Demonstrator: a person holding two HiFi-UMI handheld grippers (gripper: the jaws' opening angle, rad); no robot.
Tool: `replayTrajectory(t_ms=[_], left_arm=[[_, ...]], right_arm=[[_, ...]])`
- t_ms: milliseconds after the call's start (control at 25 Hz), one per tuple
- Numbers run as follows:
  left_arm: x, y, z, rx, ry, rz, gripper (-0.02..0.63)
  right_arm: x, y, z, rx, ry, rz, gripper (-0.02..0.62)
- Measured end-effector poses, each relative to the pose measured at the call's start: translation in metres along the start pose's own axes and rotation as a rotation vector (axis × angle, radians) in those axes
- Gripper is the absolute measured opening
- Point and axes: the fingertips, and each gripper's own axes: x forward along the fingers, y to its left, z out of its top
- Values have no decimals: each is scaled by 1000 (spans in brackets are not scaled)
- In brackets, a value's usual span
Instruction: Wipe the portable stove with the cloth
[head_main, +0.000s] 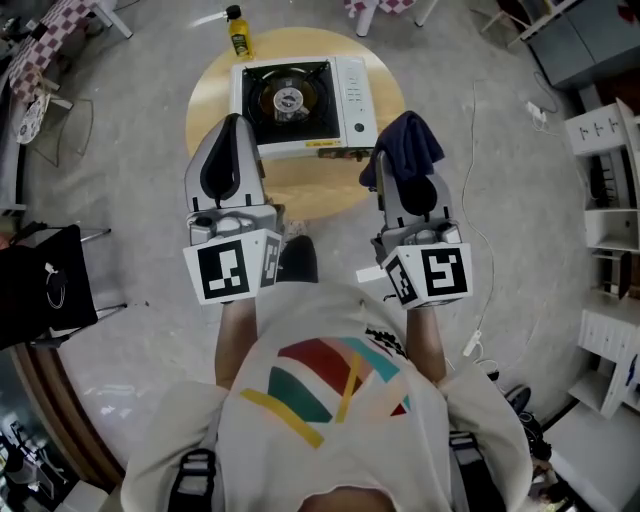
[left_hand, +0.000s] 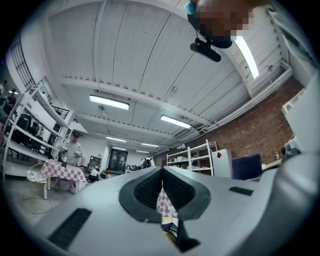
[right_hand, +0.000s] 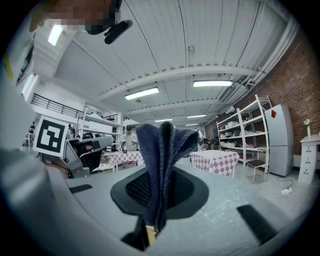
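Note:
A white portable stove (head_main: 305, 105) with a black burner sits on a small round wooden table (head_main: 300, 190). My right gripper (head_main: 402, 160) is shut on a dark blue cloth (head_main: 408, 143), held at the table's right edge beside the stove's front right corner. In the right gripper view the cloth (right_hand: 162, 160) stands folded between the closed jaws of the right gripper (right_hand: 159, 200). My left gripper (head_main: 232, 125) hovers near the stove's left side, tilted upward. Its jaws in the left gripper view (left_hand: 162, 192) are closed with nothing between them.
A yellow bottle (head_main: 239, 32) stands at the table's far edge behind the stove. A black chair (head_main: 45, 285) is at the left, white shelving (head_main: 610, 210) at the right. Checked-cloth tables (right_hand: 215, 162) and a white cable (head_main: 480, 240) lie around on the grey floor.

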Motion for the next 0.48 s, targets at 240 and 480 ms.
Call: replayTrajectory(t_ms=[240, 480], left_arm=[[74, 34, 1, 13, -21, -24, 6], [134, 69, -7, 12, -13, -38, 6]], right_arm=[[78, -16, 22, 4, -18, -34, 29], [147, -25, 34, 22, -36, -69, 29]])
